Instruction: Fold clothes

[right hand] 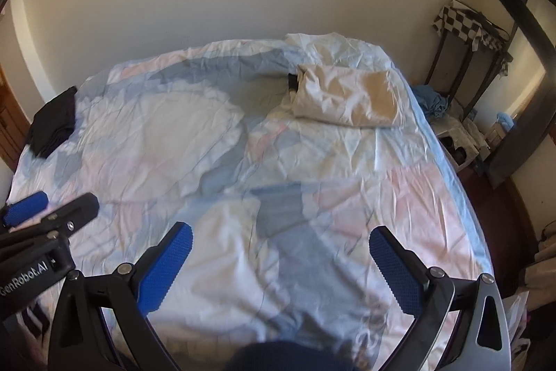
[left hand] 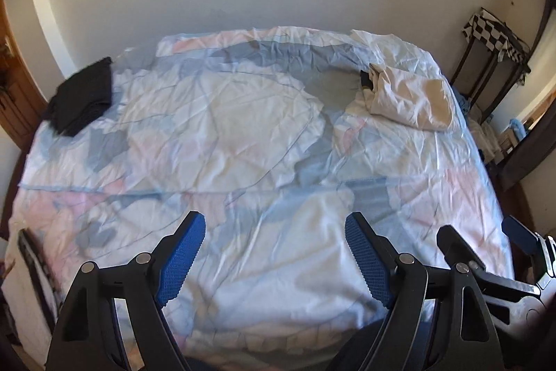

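Note:
A stack of folded black clothes (left hand: 81, 99) (right hand: 54, 120) lies at the bed's far left corner. Near the far right corner sits a crumpled cream cloth bundle (left hand: 410, 96) (right hand: 347, 96), with a small black item (left hand: 365, 79) (right hand: 292, 81) poking out at its left. My left gripper (left hand: 274, 221) (right hand: 59, 202) hangs open over the near part of the bed, nothing between its blue pads. Just to its right my right gripper (right hand: 281, 230) (left hand: 483, 228) is also open and holds nothing. A dark navy shape (right hand: 278, 355) shows at the bottom edge; I cannot tell what it is.
A wrinkled duvet (left hand: 243, 127) (right hand: 382, 197) in pale blue, pink and white covers the whole bed. A dark stand with a checkered cloth (left hand: 497, 33) (right hand: 469, 23) stands at the far right by the wall. Blue cloth (right hand: 431, 99) and clutter lie on the floor there. A wooden door (left hand: 14, 86) is at the left.

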